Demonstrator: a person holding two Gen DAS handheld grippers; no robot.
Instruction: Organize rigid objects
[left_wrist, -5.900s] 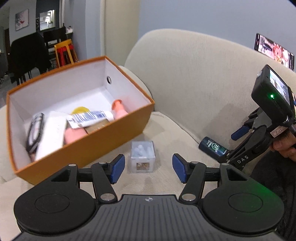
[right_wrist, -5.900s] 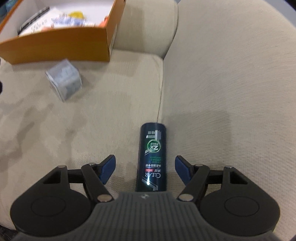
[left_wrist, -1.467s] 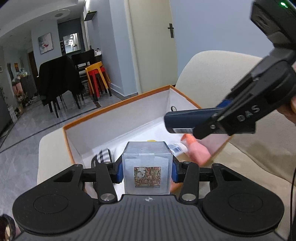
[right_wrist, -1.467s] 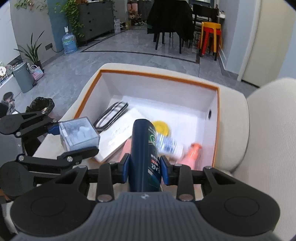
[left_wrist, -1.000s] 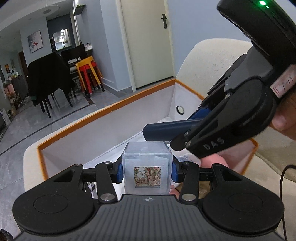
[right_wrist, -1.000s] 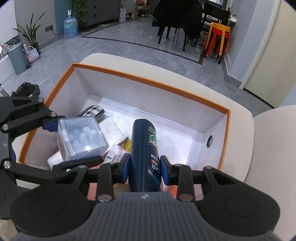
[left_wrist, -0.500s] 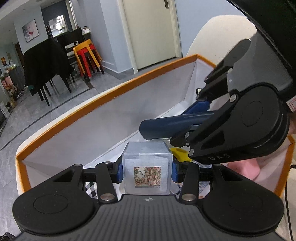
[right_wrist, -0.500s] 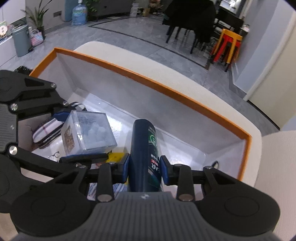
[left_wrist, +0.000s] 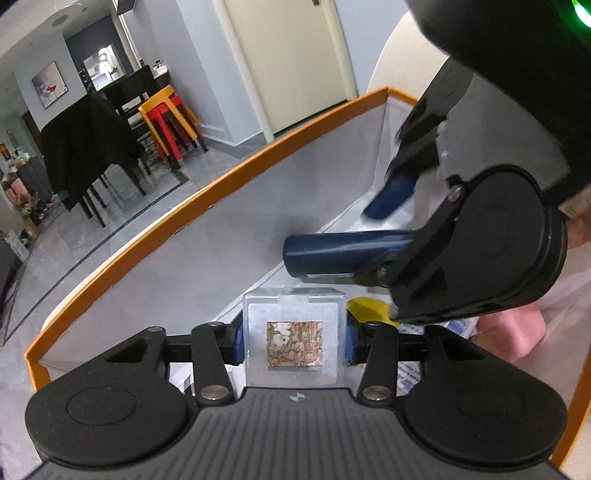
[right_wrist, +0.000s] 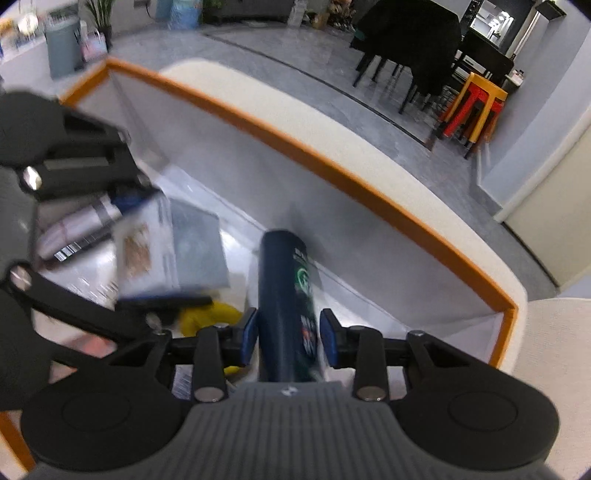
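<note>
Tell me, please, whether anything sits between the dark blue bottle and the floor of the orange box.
Yes. The dark blue bottle, in the right gripper, hangs inside the orange box, with a yellow item and a pink item on the floor beneath that side.

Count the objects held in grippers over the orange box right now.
2. The clear plastic cube sits clamped in the left gripper; the dark blue bottle sits between the right gripper's pads. Both hang inside the orange box.
</note>
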